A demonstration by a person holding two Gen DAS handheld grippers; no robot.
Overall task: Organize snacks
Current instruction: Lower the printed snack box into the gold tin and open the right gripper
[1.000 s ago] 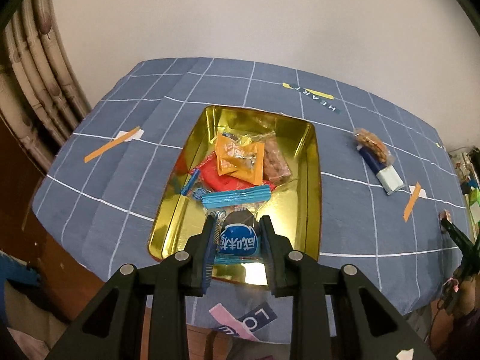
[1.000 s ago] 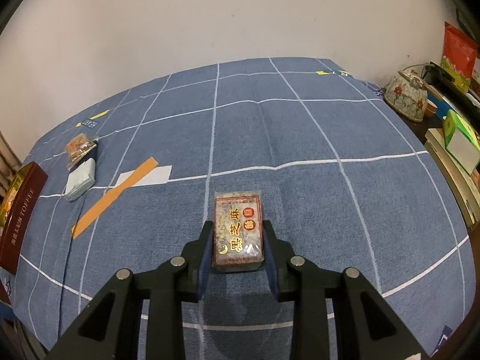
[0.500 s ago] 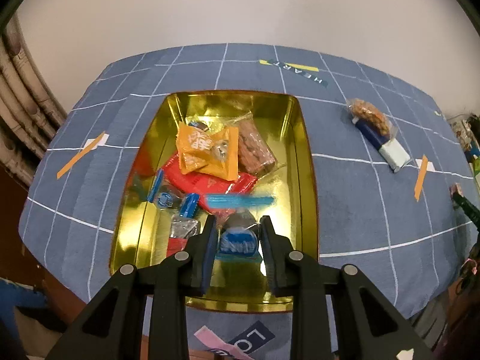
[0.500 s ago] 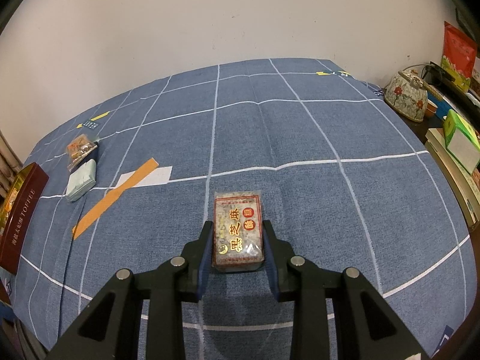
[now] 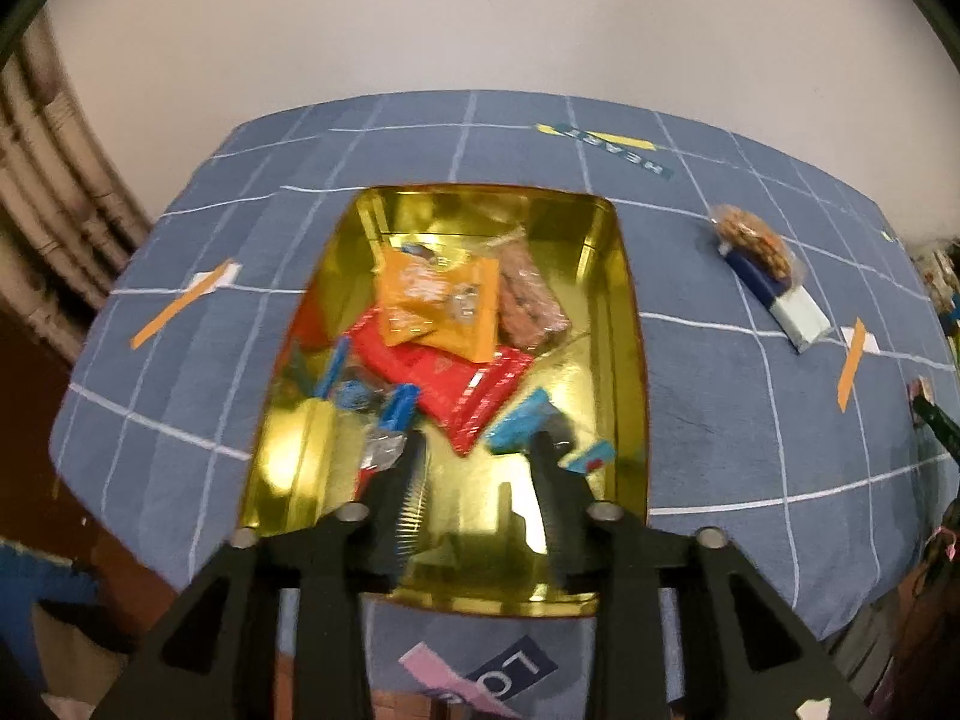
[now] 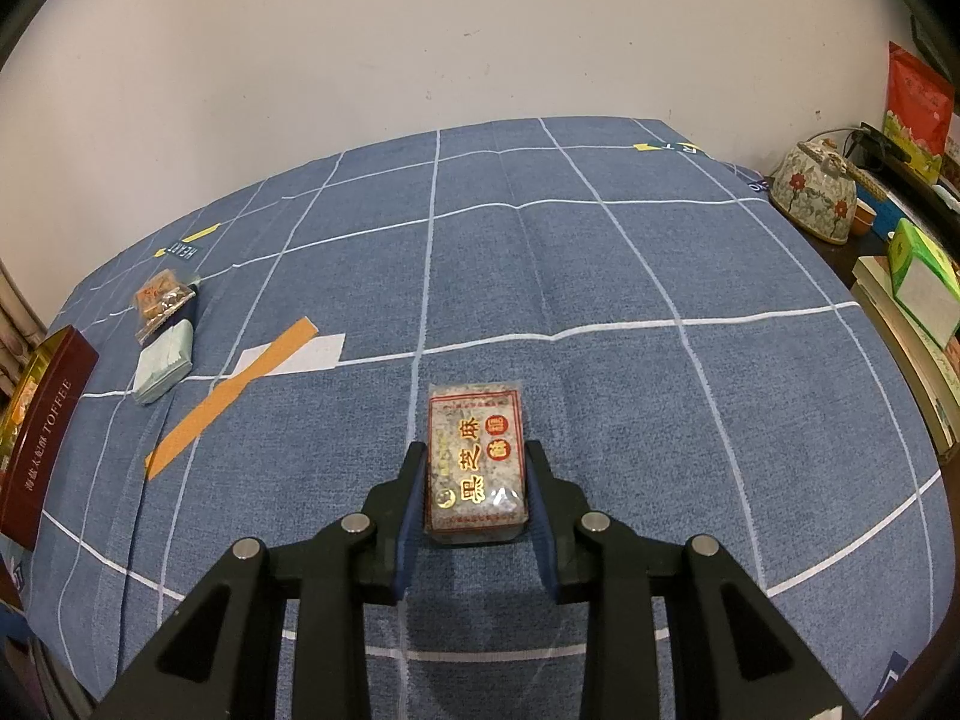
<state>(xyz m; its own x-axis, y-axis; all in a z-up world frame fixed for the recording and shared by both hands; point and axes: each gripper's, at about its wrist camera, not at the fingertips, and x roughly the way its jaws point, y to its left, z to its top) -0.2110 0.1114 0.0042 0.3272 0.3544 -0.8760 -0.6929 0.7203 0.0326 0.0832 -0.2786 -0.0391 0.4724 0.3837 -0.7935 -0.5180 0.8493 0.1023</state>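
Several snacks already inside the shiny gold rectangular tin (image 5: 630,324) in the left wrist view: flat orange foil packet (image 5: 438,306), long red wrapper (image 5: 444,378) beneath it, clear pack of brown biscuits (image 5: 528,300) beside it, plus small blue-wrapped pieces (image 5: 519,420) toward the near end. Out on the blue grid-checked tablecloth (image 5: 720,420), well apart from the tin: clear bag of brown nuts (image 5: 756,240) lying partly over a blue and pale packet (image 5: 798,312). Left gripper (image 5: 477,444) low over the tin's near end, jaws just opened and now apart, only bare gold floor between the pads. Grips nothing; blurred blue wrapper just beside one finger, touching or not impossible to tell. In the right wrist view, right gripper (image 6: 476,450) clamped on a clear rectangular pack of grey speckled cake with red and gold characters (image 6: 474,420), pads pressing both long sides. Resting on the cloth or lifted just off it: cannot tell. Well apart from the tin, seen by its maroon side at the left edge. Same two loose snacks near that tin. Judged roughly halfway: at least three items left to bring in, probably the held pack first.
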